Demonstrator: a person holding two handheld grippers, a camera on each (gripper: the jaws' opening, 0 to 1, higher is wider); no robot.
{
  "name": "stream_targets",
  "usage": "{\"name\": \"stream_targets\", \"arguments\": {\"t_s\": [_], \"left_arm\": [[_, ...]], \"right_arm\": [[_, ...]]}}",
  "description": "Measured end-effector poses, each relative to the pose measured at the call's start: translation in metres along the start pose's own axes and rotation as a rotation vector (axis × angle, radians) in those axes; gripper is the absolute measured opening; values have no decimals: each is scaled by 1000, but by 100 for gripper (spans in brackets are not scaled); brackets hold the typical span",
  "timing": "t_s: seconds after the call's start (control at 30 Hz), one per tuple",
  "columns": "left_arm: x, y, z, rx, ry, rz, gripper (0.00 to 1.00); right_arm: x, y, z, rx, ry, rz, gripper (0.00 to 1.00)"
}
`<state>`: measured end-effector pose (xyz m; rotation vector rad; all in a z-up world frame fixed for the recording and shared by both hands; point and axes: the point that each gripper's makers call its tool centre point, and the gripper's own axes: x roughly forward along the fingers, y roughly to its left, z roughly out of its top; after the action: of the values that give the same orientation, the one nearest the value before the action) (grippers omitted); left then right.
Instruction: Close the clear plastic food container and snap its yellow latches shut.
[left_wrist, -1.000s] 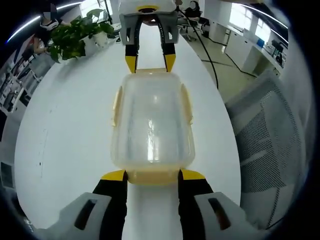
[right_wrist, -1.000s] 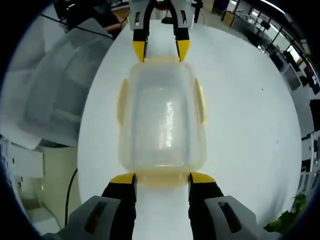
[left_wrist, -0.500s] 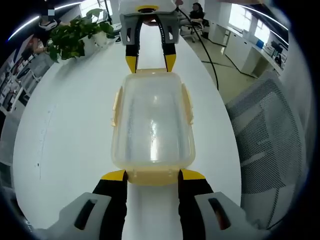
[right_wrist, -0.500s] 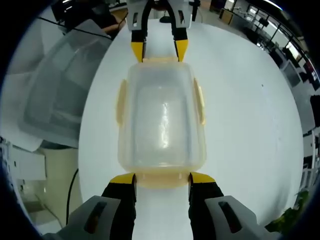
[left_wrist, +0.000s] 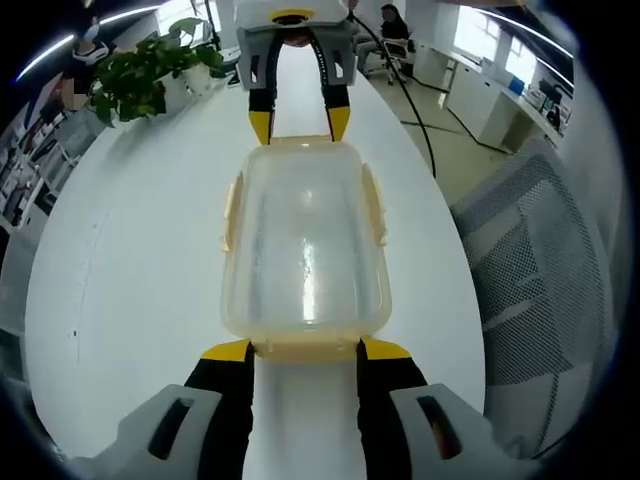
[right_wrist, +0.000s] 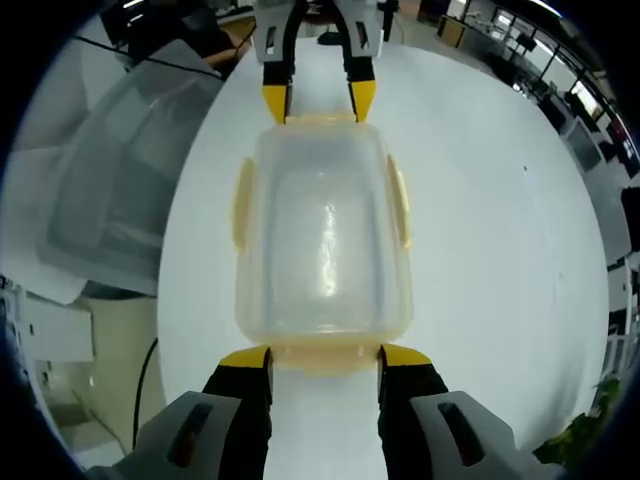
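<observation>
Two grippers, left gripper (left_wrist: 303, 352) and right gripper (right_wrist: 325, 357), bracket opposite short ends of clear container (left_wrist: 303, 245), mid-tabletop (left_wrist: 130, 230); jaws wide apart, gripping nothing. Negligible change over last second: lid seated, end latches apparently being pressed, side latch (left_wrist: 374, 205) state unclear.

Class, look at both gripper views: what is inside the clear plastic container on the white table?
Nothing shows inside the container: through its cloudy lid only glare and the white table appear. The haze could hide something small or flat. Yellow latches line its sides.
</observation>
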<state>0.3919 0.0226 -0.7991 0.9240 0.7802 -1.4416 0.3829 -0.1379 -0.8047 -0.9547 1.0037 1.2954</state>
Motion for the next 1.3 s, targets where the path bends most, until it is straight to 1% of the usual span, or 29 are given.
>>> {"name": "stream_targets", "arguments": {"t_s": [0.07, 0.13, 0.23, 0.37, 0.43, 0.5, 0.53, 0.57, 0.6, 0.63, 0.67, 0.7, 0.73, 0.77, 0.8, 0.87, 0.9, 0.93, 0.97, 1.03, 1.07, 1.13, 1.17, 1.2, 1.23, 1.3], "left_arm": [[0, 0, 0, 8, -2, -1, 40], [-1, -3, 0, 3, -7, -12, 44], [-3, -5, 1, 3, -21, -8, 48], [-9, -6, 2, -11, -34, 5, 49], [-13, -7, 3, -21, -46, 12, 49], [-16, -7, 5, -56, -58, 18, 50], [-17, -8, 6, -76, -67, 17, 50], [-18, -9, 8, -95, -81, 13, 50], [-20, -8, 9, -119, -93, 17, 51], [-21, -7, 9, -139, -92, 19, 51], [-22, -6, 8, -174, -91, 27, 51], [-22, -4, 8, -184, -92, 41, 51], [-23, -1, 6, -224, -88, 60, 51], [-22, -1, 5, -231, -80, 56, 51], [-20, -1, 3, -239, -69, 63, 51], [-19, -1, 2, -275, -63, 74, 51], [-19, -1, 3, -295, -70, 76, 51], [-18, 2, 5, -344, -91, 96, 51], [-17, 3, 5, -390, -91, 98, 51], [-16, 3, 6, -401, -87, 101, 51], [-16, 4, 7, -433, -91, 112, 51], [-16, 5, 12, -467, -128, 120, 51], [-16, 5, 13, -511, -136, 121, 51], [-17, 3, 14, -519, -142, 113, 51], [-18, 2, 16, -511, -148, 109, 51], [-20, 1, 18, -544, -164, 108, 50]], "right_arm": [[0, 0, 0, -1, -1, -1, 41], [0, 1, 0, 4, -5, 6, 44], [-1, 1, 2, 3, -8, -3, 49], [-8, 2, 5, 34, -28, -12, 49], [-12, 0, 7, 54, -43, -31, 49], [-16, 0, 10, 82, -61, -45, 49], [-19, -3, 18, 121, -115, -68, 49], [-21, -3, 21, 159, -137, -65, 49], [-23, -2, 21, 193, -143, -58, 49], [-25, -3, 20, 208, -140, -69, 50], [-26, -9, 18, 234, -130, -103, 50], [-26, -10, 19, 270, -137, -111, 50], [-26, -6, 21, 295, -147, -89, 51], [-26, -5, 23, 320, -162, -82, 51], [-26, -6, 27, 350, -176, -92, 51], [-27, -5, 28, 369, -172, -94, 49], [-26, -4, 28, 385, -171, -99, 48], [-26, -4, 31, 405, -177, -103, 48], [-25, -4, 31, 447, -172, -105, 48], [-22, -5, 31, 474, -161, -109, 46], [-21, -6, 30, 490, -159, -117, 47], [-19, -5, 31, 538, -160, -116, 47], [-19, -6, 31, 550, -162, -121, 47], [-18, -7, 29, 570, -158, -131, 47], [-18, -7, 29, 574, -159, -131, 47], [-18, -9, 26, 644, -168, -148, 47]]}}
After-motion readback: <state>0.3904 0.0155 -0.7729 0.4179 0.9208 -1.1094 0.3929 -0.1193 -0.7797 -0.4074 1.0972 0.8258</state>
